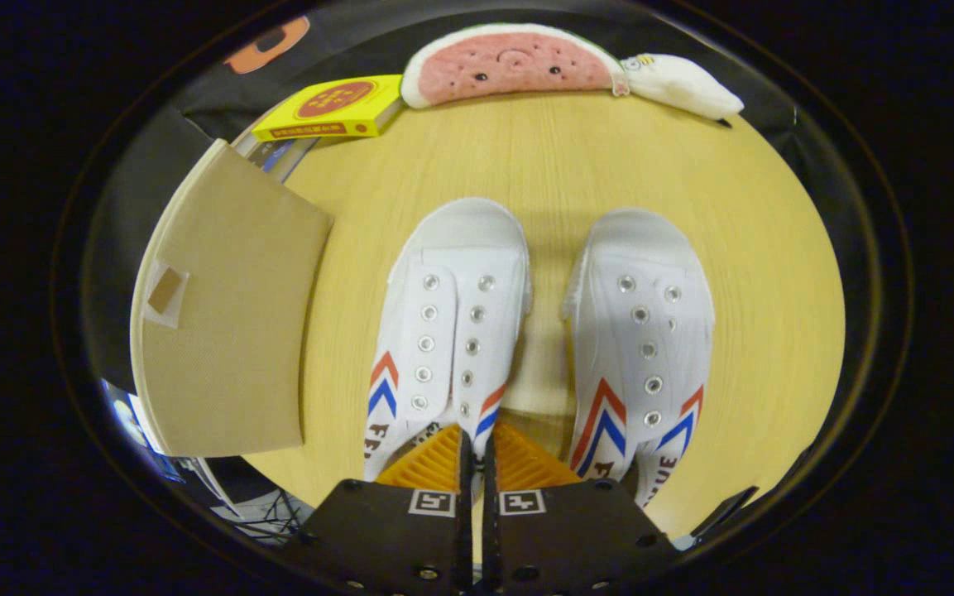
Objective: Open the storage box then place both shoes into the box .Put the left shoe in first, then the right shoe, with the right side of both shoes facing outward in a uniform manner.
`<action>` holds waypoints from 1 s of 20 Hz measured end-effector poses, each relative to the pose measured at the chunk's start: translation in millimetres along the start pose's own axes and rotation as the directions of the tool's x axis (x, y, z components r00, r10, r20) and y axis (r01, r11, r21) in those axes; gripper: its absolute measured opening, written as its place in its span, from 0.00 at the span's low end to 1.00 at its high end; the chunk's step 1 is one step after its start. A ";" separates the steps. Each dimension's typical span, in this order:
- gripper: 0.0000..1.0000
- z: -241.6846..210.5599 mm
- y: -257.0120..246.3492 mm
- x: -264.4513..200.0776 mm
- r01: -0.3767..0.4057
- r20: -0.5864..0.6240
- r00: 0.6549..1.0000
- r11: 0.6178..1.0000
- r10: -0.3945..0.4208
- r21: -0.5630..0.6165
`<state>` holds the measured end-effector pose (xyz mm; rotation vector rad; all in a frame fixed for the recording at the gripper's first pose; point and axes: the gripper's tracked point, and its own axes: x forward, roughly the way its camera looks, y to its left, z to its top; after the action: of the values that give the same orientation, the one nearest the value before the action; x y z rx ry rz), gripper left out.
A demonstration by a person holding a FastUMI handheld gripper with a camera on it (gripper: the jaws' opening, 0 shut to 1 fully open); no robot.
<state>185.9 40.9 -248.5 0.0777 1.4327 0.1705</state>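
On the pale wooden table (576, 165), with the storage box (228, 323) lying closed beside the left shoe (452, 323), the gripper (477, 463) seems clenched on that shoe's heel-side edge, so the box probably needs opening before the right shoe (646, 331) follows.

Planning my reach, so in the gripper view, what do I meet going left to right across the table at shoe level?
Storage box → left shoe → right shoe. The gripper fingers sit closed at the left shoe's heel, pinching its inner collar edge as far as I can tell.
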 end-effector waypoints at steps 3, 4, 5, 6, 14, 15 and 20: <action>0.00 -2.3 0.2 -4.3 -0.060 -0.021 0.998 0.998 0.061 0.021; 0.00 -4.3 -0.1 -5.8 -0.079 -0.026 0.996 0.996 0.080 0.031; 0.00 -5.3 2.0 -8.8 -0.100 -0.031 0.994 0.994 0.101 0.048; 0.00 -5.1 2.8 -12.1 -0.111 -0.024 0.993 0.993 0.112 0.048; 0.00 8.7 24.4 -94.5 -0.132 0.113 0.985 0.991 0.130 0.013; 0.00 10.4 32.7 -109.9 -0.137 0.138 0.981 0.990 0.135 0.005; 0.00 25.0 98.2 -179.5 -0.173 0.246 0.952 0.983 0.183 -0.061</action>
<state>180.7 109.6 -54.2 0.1905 1.1679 0.3256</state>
